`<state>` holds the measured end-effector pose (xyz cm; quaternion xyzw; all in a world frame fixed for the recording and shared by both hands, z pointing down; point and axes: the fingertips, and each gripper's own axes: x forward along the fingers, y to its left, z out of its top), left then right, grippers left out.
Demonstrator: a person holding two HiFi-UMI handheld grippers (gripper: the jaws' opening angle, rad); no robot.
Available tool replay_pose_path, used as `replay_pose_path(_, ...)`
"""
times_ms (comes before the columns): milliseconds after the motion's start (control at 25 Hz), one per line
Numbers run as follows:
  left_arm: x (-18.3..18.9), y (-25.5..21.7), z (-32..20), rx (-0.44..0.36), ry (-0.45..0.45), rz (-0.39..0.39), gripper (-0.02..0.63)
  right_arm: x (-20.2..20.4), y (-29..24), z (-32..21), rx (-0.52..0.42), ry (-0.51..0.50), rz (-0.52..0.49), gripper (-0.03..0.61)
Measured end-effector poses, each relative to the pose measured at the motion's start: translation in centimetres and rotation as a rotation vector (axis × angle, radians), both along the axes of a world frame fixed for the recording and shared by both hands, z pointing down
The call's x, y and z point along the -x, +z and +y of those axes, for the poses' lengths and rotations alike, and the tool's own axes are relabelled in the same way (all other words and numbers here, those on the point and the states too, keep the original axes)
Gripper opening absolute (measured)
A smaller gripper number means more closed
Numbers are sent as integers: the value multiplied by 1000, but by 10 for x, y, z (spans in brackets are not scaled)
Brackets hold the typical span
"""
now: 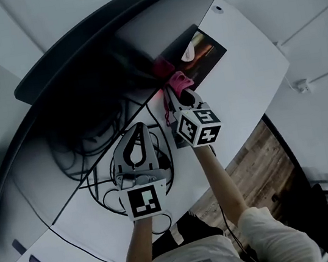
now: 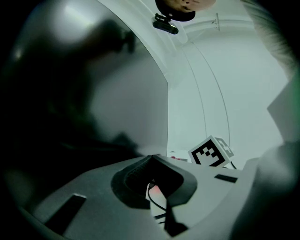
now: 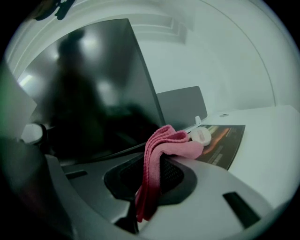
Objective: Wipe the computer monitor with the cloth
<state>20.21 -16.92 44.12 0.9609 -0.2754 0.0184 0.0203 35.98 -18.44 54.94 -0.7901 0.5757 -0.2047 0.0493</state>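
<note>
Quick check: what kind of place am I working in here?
Most likely an office workstation: a large dark monitor stands on a white desk, a printed mat lies beside it, and wood floor shows past the desk edge.

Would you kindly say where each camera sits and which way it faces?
Head view: on the head, looking steeply down at desk, monitor, both grippers; forearms show.
Left gripper view: on the left gripper, facing the monitor past its shut jaws.
Right gripper view: on the right gripper, facing the monitor; jaws clamp the cloth.
Shared: head and left gripper views show the right gripper's marker cube.
</note>
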Motion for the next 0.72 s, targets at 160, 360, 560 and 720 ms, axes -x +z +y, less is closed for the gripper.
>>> replay_pose_path(160, 10, -3, 3, -5, -7, 3, 14, 29, 1, -2, 5, -82, -31, 57)
replay_pose_path(360, 36, -11, 3, 8, -54, 9, 15, 77, -2, -4, -5, -194, -111, 57)
replay_pose_path(560, 62, -20, 3, -1, -99, 7, 15, 112, -2, -1, 7, -244, -162, 57)
replay_pose_path(720, 90, -22, 1, 10, -154, 3, 15, 144, -2, -1, 7, -283, -198, 57)
